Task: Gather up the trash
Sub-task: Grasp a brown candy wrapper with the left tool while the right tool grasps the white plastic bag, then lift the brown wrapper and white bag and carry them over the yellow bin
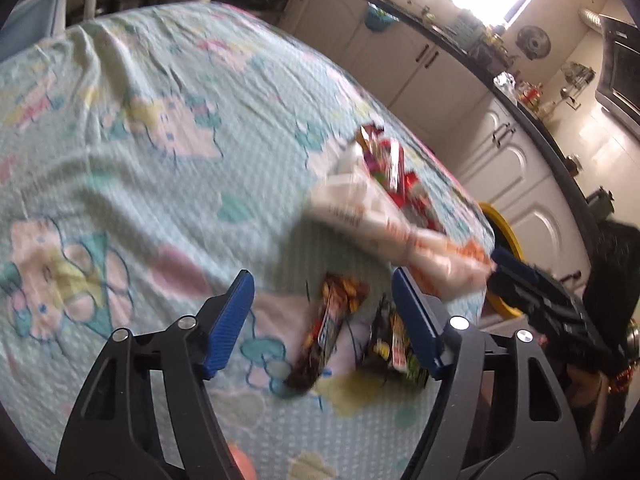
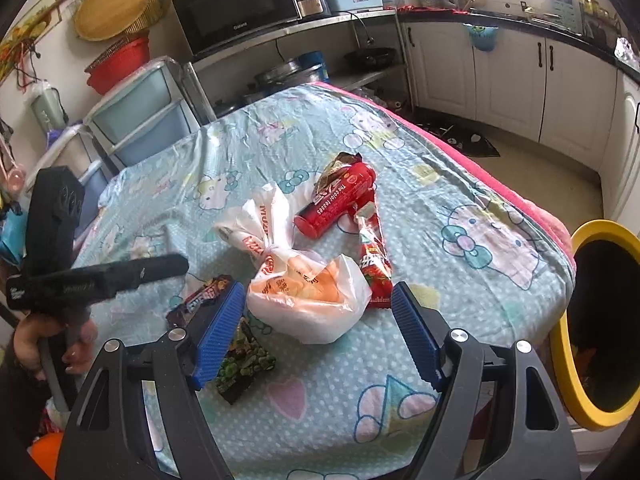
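Trash lies on a table under a cartoon-print cloth (image 2: 460, 208). My right gripper (image 2: 320, 312) is open, low over a knotted white plastic bag (image 2: 308, 300) that lies between its blue pads without being pressed. Behind the bag are a red tube (image 2: 336, 200), a brown wrapper (image 2: 340, 168) and a red strawberry wrapper (image 2: 374, 264). My left gripper (image 1: 324, 320) is open above a dark snack wrapper (image 1: 328, 332), with a green-and-black wrapper (image 1: 394, 346) beside its right pad. The left view is blurred. The bag (image 1: 372, 216) shows there too, with the right gripper (image 1: 504, 264) at its near end.
A yellow-rimmed bin (image 2: 568, 360) stands just off the table's right corner, also visible as the bin (image 1: 506, 240) in the left view. White kitchen cabinets (image 2: 512, 80) line the far side. A microwave (image 2: 240, 4) and plastic drawers (image 2: 136, 116) stand behind the table.
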